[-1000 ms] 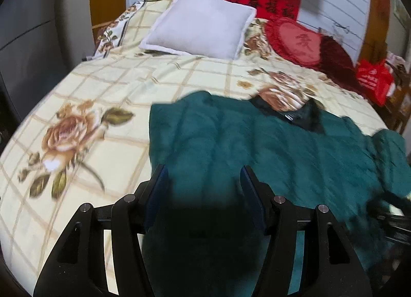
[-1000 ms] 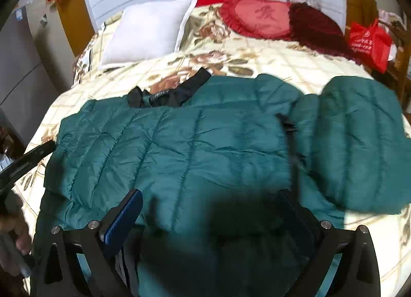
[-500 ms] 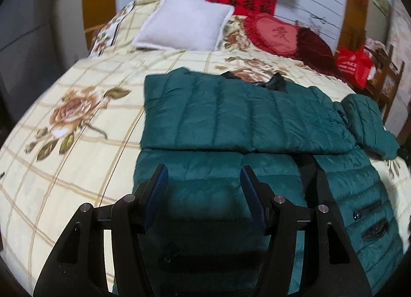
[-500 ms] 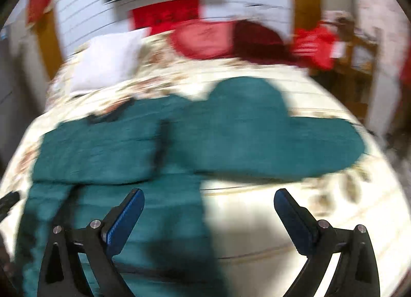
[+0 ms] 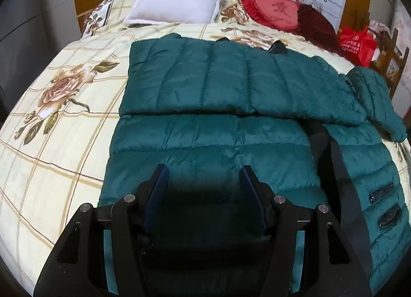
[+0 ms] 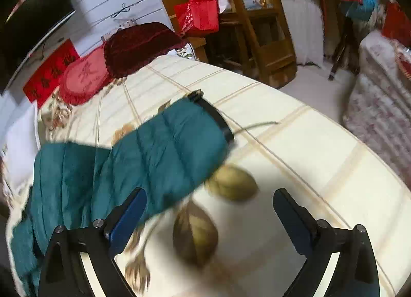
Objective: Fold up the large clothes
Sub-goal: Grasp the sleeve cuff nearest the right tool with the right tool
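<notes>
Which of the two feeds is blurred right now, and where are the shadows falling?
Right wrist view: motion blur smears the green jacket's sleeve and the flower print on the bedspread; the open right gripper stays sharp. Left wrist view: crisp, but the left gripper throws a dark shadow on the jacket between its fingers. Both views bow at the edges from the fisheye.

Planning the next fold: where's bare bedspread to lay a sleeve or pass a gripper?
Free: the bedspread left of the jacket, up to the white pillow; also the patch under the open right gripper, past the sleeve cuff toward the bed's edge. Crowded: the head end, with the pillow and red cushions, and the middle, which the jacket covers.
</notes>
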Available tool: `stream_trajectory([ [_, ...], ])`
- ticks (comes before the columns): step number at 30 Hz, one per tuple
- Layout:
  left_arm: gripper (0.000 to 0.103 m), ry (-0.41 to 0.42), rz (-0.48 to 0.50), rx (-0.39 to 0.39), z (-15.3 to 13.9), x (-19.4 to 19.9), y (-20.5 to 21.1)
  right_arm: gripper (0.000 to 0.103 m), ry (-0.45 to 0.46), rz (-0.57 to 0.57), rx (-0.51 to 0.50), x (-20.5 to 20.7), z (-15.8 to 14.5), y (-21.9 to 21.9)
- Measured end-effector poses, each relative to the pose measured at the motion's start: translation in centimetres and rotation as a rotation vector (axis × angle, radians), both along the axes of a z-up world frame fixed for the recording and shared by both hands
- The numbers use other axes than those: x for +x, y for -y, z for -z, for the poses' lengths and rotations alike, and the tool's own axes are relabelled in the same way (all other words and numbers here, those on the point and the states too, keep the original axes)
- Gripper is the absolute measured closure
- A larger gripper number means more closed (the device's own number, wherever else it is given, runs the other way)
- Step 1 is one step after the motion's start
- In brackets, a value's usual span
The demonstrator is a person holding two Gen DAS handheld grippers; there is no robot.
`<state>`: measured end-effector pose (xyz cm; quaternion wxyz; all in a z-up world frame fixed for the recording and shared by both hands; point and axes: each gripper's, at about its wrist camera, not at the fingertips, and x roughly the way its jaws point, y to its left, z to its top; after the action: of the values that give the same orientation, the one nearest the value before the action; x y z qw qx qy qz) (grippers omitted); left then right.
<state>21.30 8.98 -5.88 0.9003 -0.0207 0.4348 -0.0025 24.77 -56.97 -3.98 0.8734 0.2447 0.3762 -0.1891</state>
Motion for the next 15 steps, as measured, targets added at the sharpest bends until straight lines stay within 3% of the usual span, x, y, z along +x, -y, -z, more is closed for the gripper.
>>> stream_trajectory([
  [2, 0.045, -0.005, 0.002, 0.011, 0.2, 0.0, 0.1, 0.003, -0.003, -0.016, 0.082, 1.8, 1.1, 1.2],
  [9, 0.045, -0.017, 0.003, 0.005, 0.6, 0.2, -0.1, 0.006, 0.048, -0.008, 0.019, 4.1, 1.3, 1.0],
  [10, 0.045, -0.018, 0.002, 0.000, 0.6, 0.3, -0.2, 0.023, 0.063, -0.006, 0.029, 4.3, 1.4, 1.3],
  [11, 0.045, -0.019, 0.001, -0.002, 0.6, 0.3, -0.2, 0.049, 0.071, -0.008, 0.038, 4.4, 1.5, 1.3],
  [12, 0.045, -0.019, 0.002, -0.001, 0.6, 0.3, -0.2, 0.062, 0.067, 0.001, 0.040, 4.3, 1.7, 1.4],
  [14, 0.045, -0.018, 0.002, 0.000, 0.6, 0.3, -0.2, 0.079, 0.082, -0.014, 0.053, 4.1, 1.8, 1.3],
  [15, 0.045, -0.019, 0.002, -0.001, 0.6, 0.3, -0.2, 0.081, 0.083, -0.022, 0.028, 3.8, 1.6, 0.9],
])
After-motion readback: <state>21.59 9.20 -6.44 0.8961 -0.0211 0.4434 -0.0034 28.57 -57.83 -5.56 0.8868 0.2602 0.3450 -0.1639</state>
